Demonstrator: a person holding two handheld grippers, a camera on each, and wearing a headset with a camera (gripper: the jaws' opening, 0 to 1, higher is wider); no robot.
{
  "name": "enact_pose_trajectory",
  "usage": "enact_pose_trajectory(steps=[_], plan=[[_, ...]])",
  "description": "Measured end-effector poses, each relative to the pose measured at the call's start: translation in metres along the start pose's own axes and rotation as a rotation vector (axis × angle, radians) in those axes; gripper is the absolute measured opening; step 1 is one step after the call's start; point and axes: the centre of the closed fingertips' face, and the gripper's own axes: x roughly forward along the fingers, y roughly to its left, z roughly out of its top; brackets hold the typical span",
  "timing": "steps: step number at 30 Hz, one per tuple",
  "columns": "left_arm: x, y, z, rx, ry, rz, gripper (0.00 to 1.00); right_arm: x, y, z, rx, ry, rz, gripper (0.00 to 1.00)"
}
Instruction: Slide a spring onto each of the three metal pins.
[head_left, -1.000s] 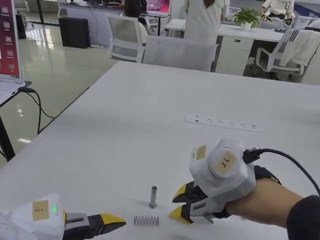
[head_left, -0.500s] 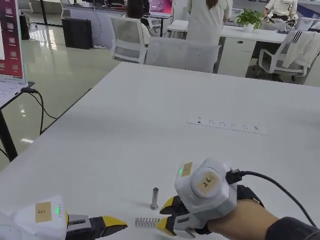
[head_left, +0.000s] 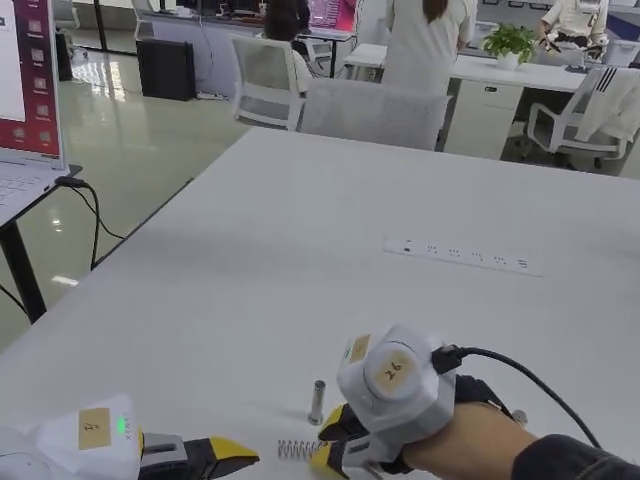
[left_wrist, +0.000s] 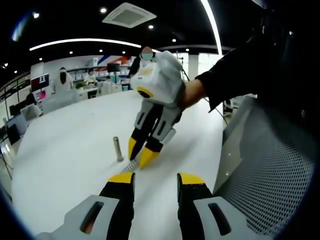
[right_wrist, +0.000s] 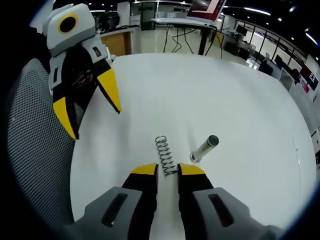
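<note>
Inspector: Right gripper (right_wrist: 168, 169) has dropped to the spring (right_wrist: 164, 152), jaws narrowly parted astride its end; grip undetermined.
Supervisor: Left gripper (left_wrist: 155, 179)?
Inspector: Parted, empty. Spring lies flat beside the upright pin (right_wrist: 204, 148).

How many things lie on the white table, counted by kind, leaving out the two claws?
Spring: 1
Metal pin: 1
Power strip: 1
Total: 3

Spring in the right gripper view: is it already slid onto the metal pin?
No, the spring lies flat on the table beside the upright metal pin, not on it.
</note>
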Motion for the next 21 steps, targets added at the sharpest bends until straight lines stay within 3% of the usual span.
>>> enact_pose_trajectory(steps=[11, 21], plan=[[0.0, 0.0, 0.0, 0.004, 0.002, -0.002, 0.26, -0.003, 0.007, -0.007, -0.016, 0.022, 0.005, 0.08], [0.002, 0.001, 0.001, 0.009, 0.003, -0.005, 0.26, -0.026, 0.023, -0.011, -0.041, 0.029, 0.021, 0.07]])
